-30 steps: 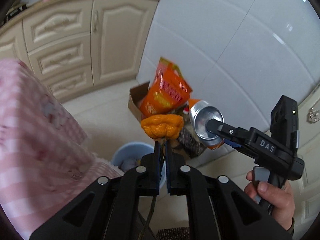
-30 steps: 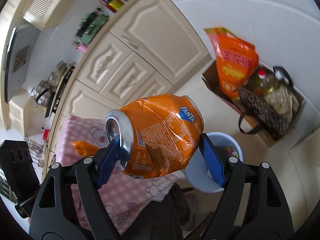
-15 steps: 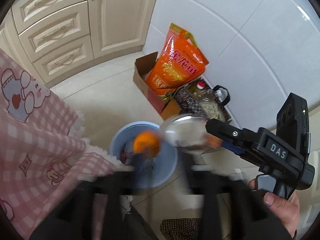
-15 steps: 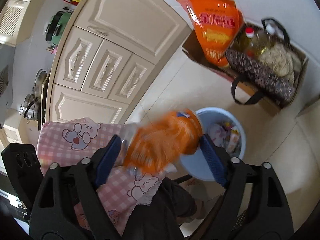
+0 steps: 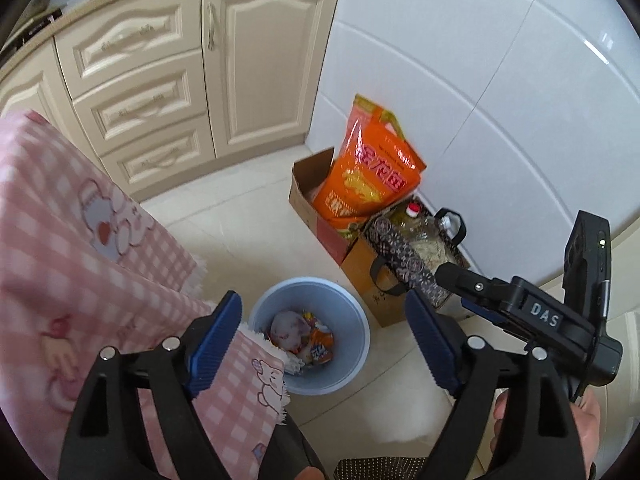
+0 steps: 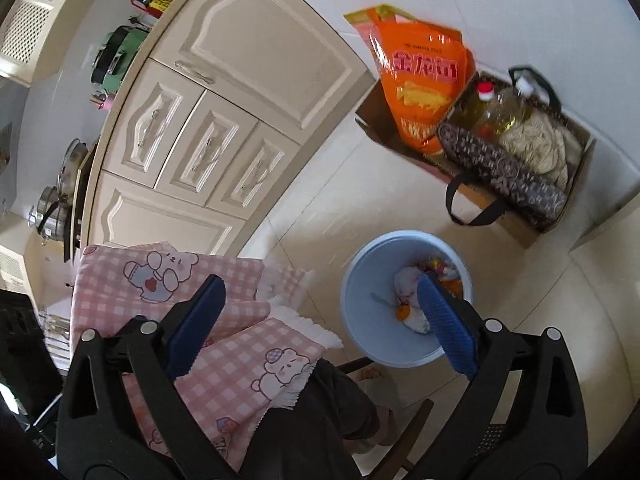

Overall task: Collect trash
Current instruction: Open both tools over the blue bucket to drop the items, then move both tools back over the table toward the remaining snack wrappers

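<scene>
Fingers (image 5: 218,336) of the left gripper (image 5: 320,340) spread wide at the bottom of the frame, nothing between them; the right gripper (image 6: 320,320) is just as wide apart and bare in its own view; beneath both, lower centre, sits the blue bin (image 5: 352,312) with trash (image 5: 304,336) inside; pink checked tablecloth (image 5: 80,240) hangs at the left; beyond, upper right, an orange bag (image 5: 368,176) stands in a cardboard box (image 5: 304,196). Drop looks done; next move calls for finding another scrap to pick up.
</scene>
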`<move>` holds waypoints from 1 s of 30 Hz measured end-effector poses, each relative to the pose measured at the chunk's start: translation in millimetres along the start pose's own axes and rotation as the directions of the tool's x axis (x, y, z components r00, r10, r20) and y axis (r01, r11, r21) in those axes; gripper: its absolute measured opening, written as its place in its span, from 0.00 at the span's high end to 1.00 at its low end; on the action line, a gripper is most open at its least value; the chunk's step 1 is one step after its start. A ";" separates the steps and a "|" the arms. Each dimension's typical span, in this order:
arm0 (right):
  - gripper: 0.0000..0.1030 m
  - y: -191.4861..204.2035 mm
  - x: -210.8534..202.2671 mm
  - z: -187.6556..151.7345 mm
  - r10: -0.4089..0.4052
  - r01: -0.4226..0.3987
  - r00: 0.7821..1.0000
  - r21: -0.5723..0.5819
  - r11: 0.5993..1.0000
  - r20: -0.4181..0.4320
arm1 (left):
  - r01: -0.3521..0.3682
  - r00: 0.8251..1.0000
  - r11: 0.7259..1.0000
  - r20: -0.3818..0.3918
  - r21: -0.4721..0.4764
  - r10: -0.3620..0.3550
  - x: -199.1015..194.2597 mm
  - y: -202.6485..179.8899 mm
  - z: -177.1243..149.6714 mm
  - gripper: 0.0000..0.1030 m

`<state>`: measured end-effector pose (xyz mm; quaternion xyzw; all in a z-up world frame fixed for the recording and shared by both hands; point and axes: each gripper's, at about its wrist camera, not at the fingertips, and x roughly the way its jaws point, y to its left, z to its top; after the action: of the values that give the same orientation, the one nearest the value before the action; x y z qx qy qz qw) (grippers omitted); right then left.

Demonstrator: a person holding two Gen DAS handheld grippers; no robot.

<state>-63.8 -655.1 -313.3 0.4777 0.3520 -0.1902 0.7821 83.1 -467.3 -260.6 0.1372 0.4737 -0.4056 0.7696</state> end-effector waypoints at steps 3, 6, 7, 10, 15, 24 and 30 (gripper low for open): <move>0.08 10.7 -12.5 2.2 0.014 -0.014 1.000 -0.020 1.000 0.020 | 0.006 0.999 1.000 0.040 0.008 -0.006 -19.9 -4.2 1.2 0.19; 0.08 25.7 -25.2 4.5 0.028 -0.026 0.999 -0.050 0.998 0.041 | -0.001 0.995 1.000 0.100 0.021 -0.001 -44.7 -8.1 2.6 0.18; 0.08 30.4 -28.0 5.1 0.032 -0.030 0.998 -0.058 0.998 0.045 | 0.001 0.993 1.000 0.122 0.024 -0.004 -55.1 -8.6 3.0 0.18; 0.08 50.1 -40.0 6.4 0.050 -0.043 0.997 -0.097 0.994 0.067 | -0.005 0.985 1.000 0.175 0.030 -0.001 -80.8 -8.4 3.1 0.17; 0.07 91.4 -59.2 6.3 0.090 -0.072 0.991 -0.178 0.981 0.097 | -0.012 0.963 1.000 0.268 0.017 0.007 -126.3 1.1 3.7 0.15; 0.07 180.4 -82.3 -11.6 0.181 -0.135 0.978 -0.351 0.927 0.104 | -0.081 0.923 0.996 0.374 -0.048 0.093 -188.2 41.5 -8.8 0.14; 0.07 239.6 -83.7 -32.9 0.232 -0.177 0.971 -0.457 0.872 0.066 | -0.138 0.891 0.983 0.417 -0.122 0.177 -229.7 85.7 -24.9 0.13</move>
<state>18.9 -516.5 -114.8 0.3071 0.2866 -0.0483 0.9062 81.4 -284.7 -95.1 0.0487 0.2991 -0.3405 0.8901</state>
